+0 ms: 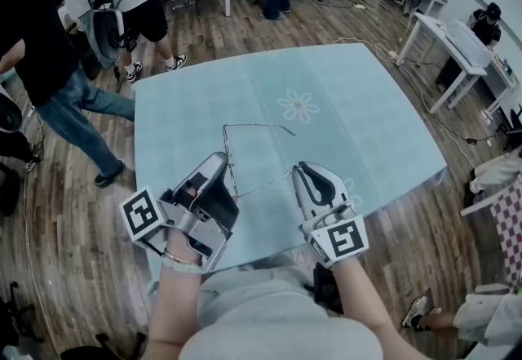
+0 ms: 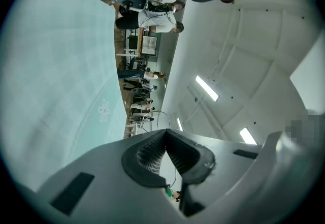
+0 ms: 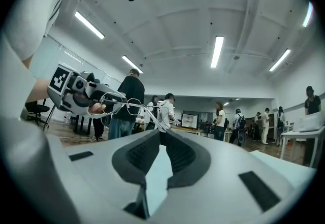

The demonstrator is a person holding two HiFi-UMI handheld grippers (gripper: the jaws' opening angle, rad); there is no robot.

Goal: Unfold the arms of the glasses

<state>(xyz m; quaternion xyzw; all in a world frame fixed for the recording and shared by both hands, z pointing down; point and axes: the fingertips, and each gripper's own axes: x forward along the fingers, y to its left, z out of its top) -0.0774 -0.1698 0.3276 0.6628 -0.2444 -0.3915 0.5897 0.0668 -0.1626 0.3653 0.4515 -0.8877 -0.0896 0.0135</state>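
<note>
My grey plastic left gripper and matching right gripper point away from me side by side. Each has its jaws pinched together on the thin wire-framed glasses.

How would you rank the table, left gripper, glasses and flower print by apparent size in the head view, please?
Largest to smallest:
1. table
2. left gripper, though nearness to the camera enlarges it
3. glasses, only a thin wire outline
4. flower print
</note>
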